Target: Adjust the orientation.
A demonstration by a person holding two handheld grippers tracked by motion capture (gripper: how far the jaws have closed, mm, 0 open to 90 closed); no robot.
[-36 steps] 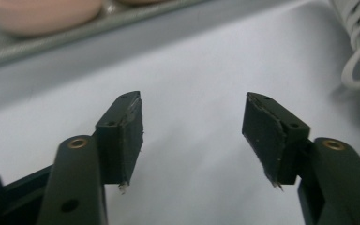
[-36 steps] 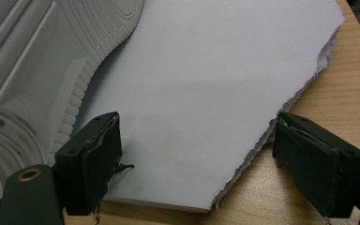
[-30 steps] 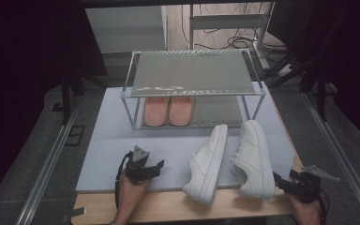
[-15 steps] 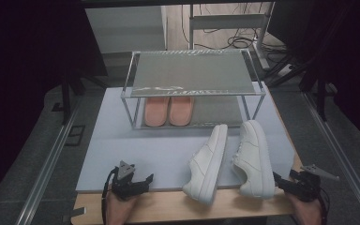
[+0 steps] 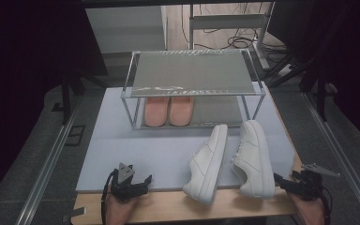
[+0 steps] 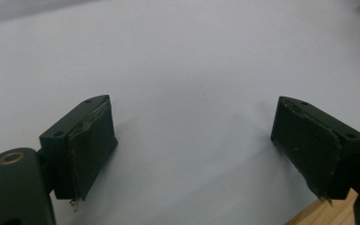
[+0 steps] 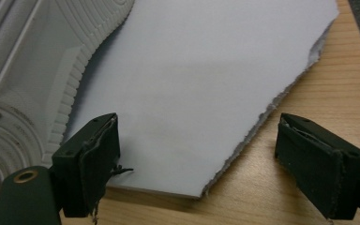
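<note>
Two white leather sneakers (image 5: 229,157) lie on their sides on a pale sheet over the wooden worktop (image 5: 168,213), in front of a metal shoe rack (image 5: 192,84). The left hand-held gripper (image 5: 143,183) has just spread its jaws, nothing between them. The right hand-held gripper (image 5: 281,180), beside the right sneaker's sole, also gapes empty.

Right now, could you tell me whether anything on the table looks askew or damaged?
Yes. The two white sneakers lie tipped on their sides, not upright like the pink slippers on the rack's lower shelf; their heels overhang the grey mat. The mat's corner beside the right tongs looks torn and ragged.
</note>
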